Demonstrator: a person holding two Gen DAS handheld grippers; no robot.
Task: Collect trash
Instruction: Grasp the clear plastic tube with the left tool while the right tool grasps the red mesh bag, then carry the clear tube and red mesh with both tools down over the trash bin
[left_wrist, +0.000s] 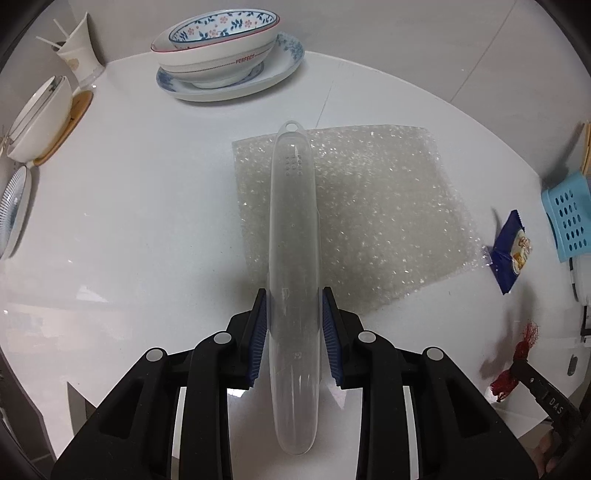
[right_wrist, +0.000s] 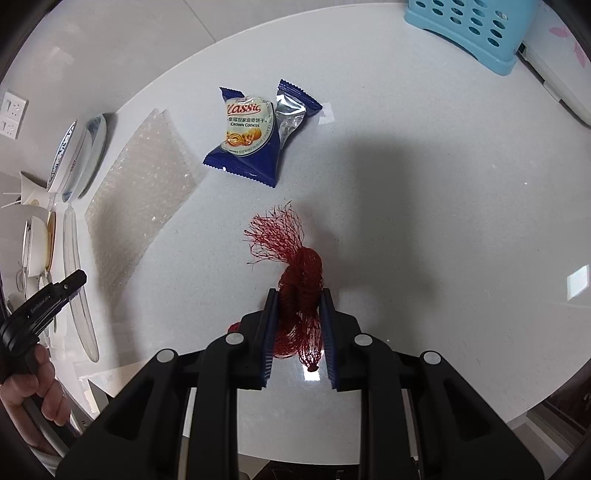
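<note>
Two bowls (left_wrist: 218, 48) stacked on plate (left_wrist: 284, 70), blue basket (right_wrist: 469, 29) apart.

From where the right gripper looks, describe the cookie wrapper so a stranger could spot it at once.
Start at the round white table and find the light blue perforated basket at its far edge. Nearer than that, beside the bubble wrap sheet, lies the cookie wrapper: the only dark blue printed packet, torn open to silver foil.

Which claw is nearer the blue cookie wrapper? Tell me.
Right. The right claw, shut on the red mesh netting, sits just short of the cookie wrapper; the left claw, gripping the clear plastic case, is farther away.
</note>
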